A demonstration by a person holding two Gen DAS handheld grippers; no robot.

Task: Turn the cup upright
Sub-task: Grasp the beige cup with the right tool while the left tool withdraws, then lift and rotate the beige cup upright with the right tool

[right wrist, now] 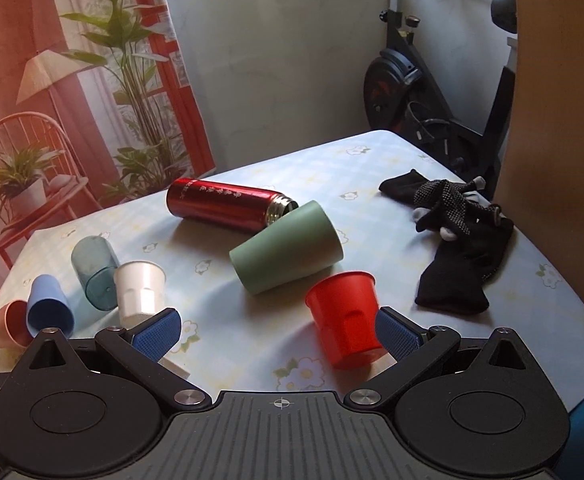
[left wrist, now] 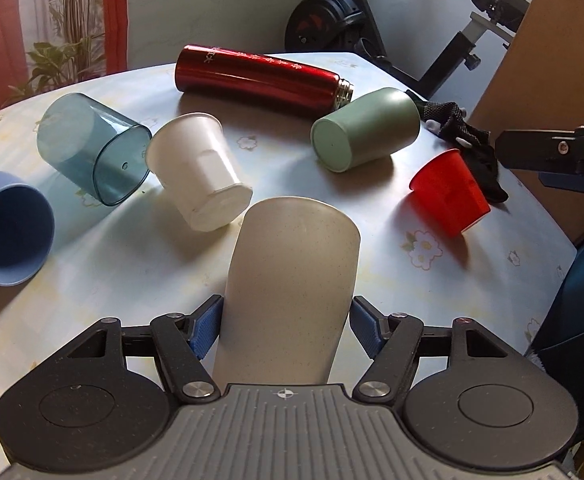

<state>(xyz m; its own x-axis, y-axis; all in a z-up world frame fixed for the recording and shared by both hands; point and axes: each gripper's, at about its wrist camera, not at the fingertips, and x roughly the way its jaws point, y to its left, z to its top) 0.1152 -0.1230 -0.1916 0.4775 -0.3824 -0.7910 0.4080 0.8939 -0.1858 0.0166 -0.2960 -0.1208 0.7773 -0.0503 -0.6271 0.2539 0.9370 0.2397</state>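
Between the blue ribbed pads (left wrist: 206,330) of our left gripper (left wrist: 286,328) sits the speckled cream tumbler-shaped cup (left wrist: 292,292), clamped on both flanks; it points away from the camera toward 12 o'clock, and its far end shows as a closed rounded face, so we cannot tell which end that is. We cannot tell whether it touches the pale floral-print tablecloth (left wrist: 132,280).

Around it, from the left wrist view: at 11 o'clock a white ribbed plastic cup (left wrist: 200,172) lies on its side, base toward us. Just beside that, further left, a clear teal plastic cup (left wrist: 92,148) lies tipped, and at 9 o'clock a light blue cup (left wrist: 10,232) lies with its mouth facing us. At 12 o'clock a glossy red metal flask (left wrist: 260,78) lies flat, its steel neck just beside a sage green cup (left wrist: 365,134) on its side. At 2 o'clock a small red plastic cup (left wrist: 449,192) lies tilted, near a heap of black dotted gloves (left wrist: 467,136).

Our right gripper (right wrist: 278,334) is spread wide, holding nothing; the small red plastic cup (right wrist: 345,320) lies just beside its right-hand pad, and whether they touch we cannot tell. That view also shows a pinkish-tan cup (right wrist: 4,326) at 9 o'clock, next to the light blue cup (right wrist: 48,308). A black exercise bike (right wrist: 411,92) stands beyond the table at 1 o'clock.
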